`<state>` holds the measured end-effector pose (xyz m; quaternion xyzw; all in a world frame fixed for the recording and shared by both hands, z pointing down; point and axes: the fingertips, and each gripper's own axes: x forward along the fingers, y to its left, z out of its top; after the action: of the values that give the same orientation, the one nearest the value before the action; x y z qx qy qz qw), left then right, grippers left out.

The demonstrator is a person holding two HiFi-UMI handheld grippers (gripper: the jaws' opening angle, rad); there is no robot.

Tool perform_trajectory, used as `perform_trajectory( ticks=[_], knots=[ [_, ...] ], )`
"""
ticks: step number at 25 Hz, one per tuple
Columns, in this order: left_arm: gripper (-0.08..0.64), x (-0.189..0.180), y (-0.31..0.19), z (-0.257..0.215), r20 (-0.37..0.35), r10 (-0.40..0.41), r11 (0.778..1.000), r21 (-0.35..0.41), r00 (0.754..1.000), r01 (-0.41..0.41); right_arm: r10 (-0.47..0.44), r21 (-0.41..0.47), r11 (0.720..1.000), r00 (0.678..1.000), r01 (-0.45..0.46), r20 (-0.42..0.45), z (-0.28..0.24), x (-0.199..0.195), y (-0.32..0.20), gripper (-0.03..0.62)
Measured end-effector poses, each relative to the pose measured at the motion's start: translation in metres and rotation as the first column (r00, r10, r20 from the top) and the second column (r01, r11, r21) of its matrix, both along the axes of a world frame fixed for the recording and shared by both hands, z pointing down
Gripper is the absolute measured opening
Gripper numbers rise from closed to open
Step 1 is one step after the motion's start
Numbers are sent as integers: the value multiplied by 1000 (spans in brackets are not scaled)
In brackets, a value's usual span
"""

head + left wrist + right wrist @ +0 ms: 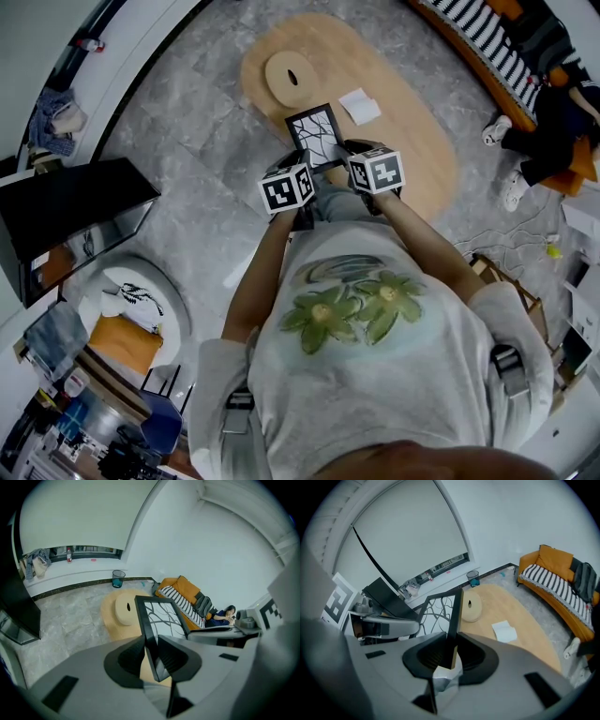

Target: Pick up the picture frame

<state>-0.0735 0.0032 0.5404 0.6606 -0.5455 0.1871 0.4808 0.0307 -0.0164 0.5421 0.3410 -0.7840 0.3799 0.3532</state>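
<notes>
Lift step, I'd say: picture frame (316,134) looks clear above the table (412,141), over its near end. Left gripper (152,656) pinches one side edge, right gripper (451,654) the other, both pitched steeply down, side by side. Next: raise evenly, equal squeeze

Oval light-wood table (422,169) lay bare at right; 2 obstacles: round pale wooden disc (291,78) and white paper sheet (359,106); black-rimmed picture frame (316,134) hung over near edge.
</notes>
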Motion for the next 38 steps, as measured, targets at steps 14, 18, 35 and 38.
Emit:
perform_trajectory(
  ticks=[14, 18, 35, 38],
  knots=[
    [97, -3, -1, -31, -5, -10, 998, 67, 1000, 11, 7, 74, 997, 999, -11, 53, -35, -3, -4, 85],
    [97, -5, -3, -41, 10, -6, 996, 91, 1000, 5, 0, 102, 995, 998, -6, 61, -45, -6, -6, 85],
    [97, -8, -7, -77, 79, 8, 981, 193, 997, -23, -3, 190, 982, 997, -11, 74, -76, -10, -10, 85],
    [97, -11, -8, -81, 86, 6, 978, 208, 996, -24, -2, 202, 979, 997, -14, 77, -80, -13, -10, 84]
  ],
)
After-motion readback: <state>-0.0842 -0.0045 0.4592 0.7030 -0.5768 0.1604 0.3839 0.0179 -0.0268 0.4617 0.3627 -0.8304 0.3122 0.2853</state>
